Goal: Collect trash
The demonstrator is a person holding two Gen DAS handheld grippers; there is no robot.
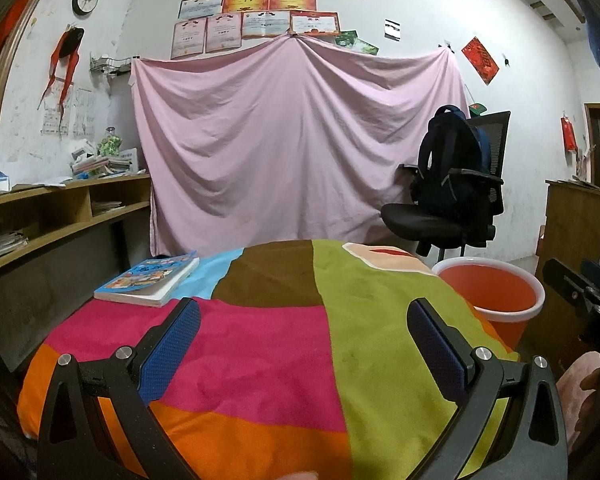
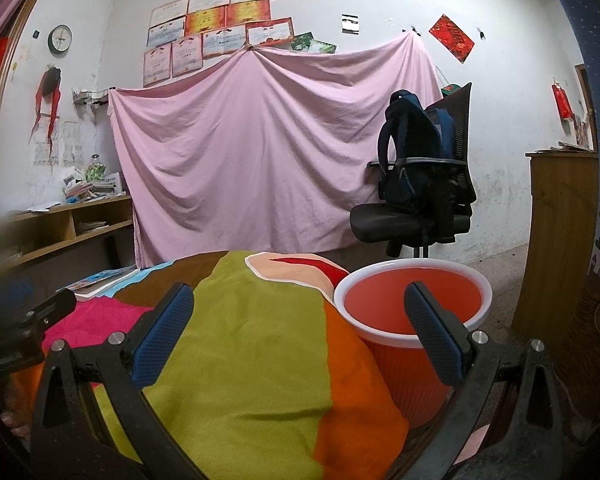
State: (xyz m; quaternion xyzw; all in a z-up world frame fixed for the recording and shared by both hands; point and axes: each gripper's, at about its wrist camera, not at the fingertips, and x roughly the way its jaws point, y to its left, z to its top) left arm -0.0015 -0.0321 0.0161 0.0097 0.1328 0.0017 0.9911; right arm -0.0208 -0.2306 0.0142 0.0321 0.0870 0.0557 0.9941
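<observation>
An orange bin with a white rim (image 2: 412,308) stands on the floor at the right edge of the table; it shows in the left wrist view too (image 1: 492,292). The table is covered with a multicoloured patchwork cloth (image 1: 268,344) (image 2: 252,344). My left gripper (image 1: 304,340) hovers open over the pink and green patches, nothing between its blue pads. My right gripper (image 2: 300,328) is open as well, its right finger in front of the bin's mouth. No loose trash is visible on the cloth. The bin's inside looks bare.
A blue picture book (image 1: 148,280) lies at the table's far left corner. A black office chair with a dark backpack (image 1: 456,184) stands behind the bin. Wooden shelves (image 1: 60,216) run along the left, a wooden cabinet (image 2: 560,240) at the right, a pink sheet (image 1: 292,144) behind.
</observation>
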